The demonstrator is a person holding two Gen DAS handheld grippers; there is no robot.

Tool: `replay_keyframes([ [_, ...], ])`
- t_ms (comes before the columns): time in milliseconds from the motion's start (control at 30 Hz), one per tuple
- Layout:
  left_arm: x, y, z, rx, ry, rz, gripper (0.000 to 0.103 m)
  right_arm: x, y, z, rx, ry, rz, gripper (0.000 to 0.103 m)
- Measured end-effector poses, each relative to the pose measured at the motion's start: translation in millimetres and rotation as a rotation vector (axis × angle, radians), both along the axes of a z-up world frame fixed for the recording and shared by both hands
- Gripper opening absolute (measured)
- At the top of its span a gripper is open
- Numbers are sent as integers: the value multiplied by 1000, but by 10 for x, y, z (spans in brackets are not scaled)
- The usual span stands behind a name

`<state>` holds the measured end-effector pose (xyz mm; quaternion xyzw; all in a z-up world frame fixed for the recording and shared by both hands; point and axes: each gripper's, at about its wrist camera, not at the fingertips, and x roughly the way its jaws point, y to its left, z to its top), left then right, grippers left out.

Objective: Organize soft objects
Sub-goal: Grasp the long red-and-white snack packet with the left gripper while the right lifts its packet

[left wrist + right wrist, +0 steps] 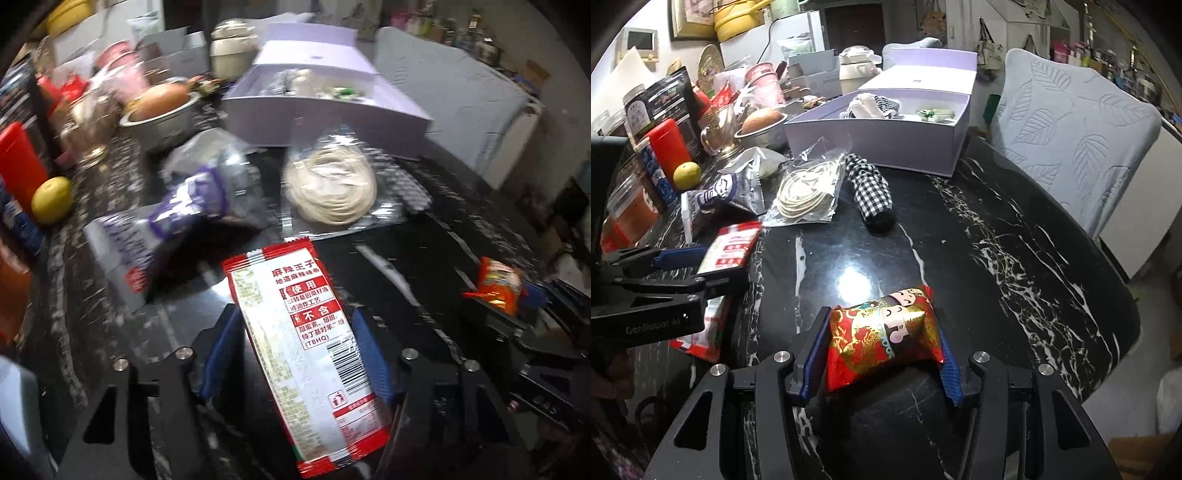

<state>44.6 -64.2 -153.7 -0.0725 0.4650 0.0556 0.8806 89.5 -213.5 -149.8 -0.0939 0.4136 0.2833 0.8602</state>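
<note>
My left gripper [295,354] is shut on a long red-and-white snack packet [295,332], held above the black marble table [997,240]; it also shows in the right wrist view [729,251]. My right gripper [879,343] is shut on a red-and-gold snack pouch [882,332], seen at the right in the left wrist view [496,284]. Ahead lie a clear bag of coiled cream cord [330,188] [807,195], a purple-and-silver packet [192,206] [733,192] and a black-and-white checked cloth roll [871,192]. An open lilac box [879,138] [325,114] holds several soft items.
Clutter lines the table's left: a red bottle [670,147], a yellow fruit [687,174] [51,199], a metal bowl with a round fruit [761,127], jars and dark bags. A chair with a grey leaf-pattern cover [1071,140] stands at the far right edge.
</note>
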Motion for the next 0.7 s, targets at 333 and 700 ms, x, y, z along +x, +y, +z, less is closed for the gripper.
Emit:
replay_keyframes([
  [333,-114,-235,84,-49,17,-181,58,-53,-18,8,-6,9,-16,51],
  [700,-157,-365,-10,45,41,-158,77,-127,-41,15,-15,21,-39,51],
])
